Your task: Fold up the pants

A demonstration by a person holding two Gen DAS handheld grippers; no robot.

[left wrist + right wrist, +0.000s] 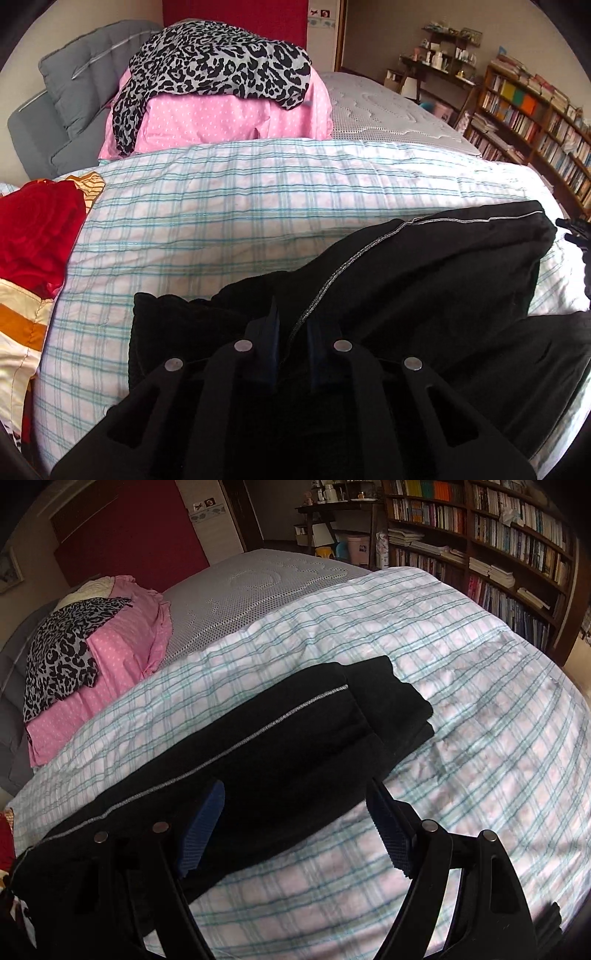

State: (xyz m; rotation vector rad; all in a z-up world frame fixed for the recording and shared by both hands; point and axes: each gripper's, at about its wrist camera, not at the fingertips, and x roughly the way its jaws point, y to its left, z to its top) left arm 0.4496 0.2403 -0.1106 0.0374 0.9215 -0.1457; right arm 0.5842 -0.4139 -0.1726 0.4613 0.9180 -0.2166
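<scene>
**Ana:** Since it fills most of both frames, start with the bed (pixel 461 701): what lies on it?

**Ben:** A plaid cover in white, pink and teal spreads over the near half. Grey mattress (pixel 388 110) shows bare beyond it, toward the upper centre of each frame. A bookshelf (pixel 498 546) fills the upper right of the right wrist view.

**Ana:** And the pants?

**Ben:** The black pants (pixel 295 738) lie on the plaid cover, lower centre in both views, with a thin silver stripe (pixel 280 716) running along the leg. In the right wrist view the far end is doubled over itself in layers.

**Ana:** Other laundry?

**Ben:** A pink dotted cloth (pixel 229 118) sits at the upper left with a leopard-print garment (pixel 221 62) draped on top. A red cloth (pixel 37 236) lies at the left edge of the left wrist view.

**Ana:** How do the left jaws stand?

**Ben:** The left gripper (pixel 291 332) has its jaws drawn nearly together, pinching a fold of the pants near the stripe.

**Ana:** The right?

**Ben:** The right gripper (pixel 295 827) has its jaws spread wide. The black fabric lies between them, the left pad over it and the right pad at its edge; they grip nothing.
</scene>
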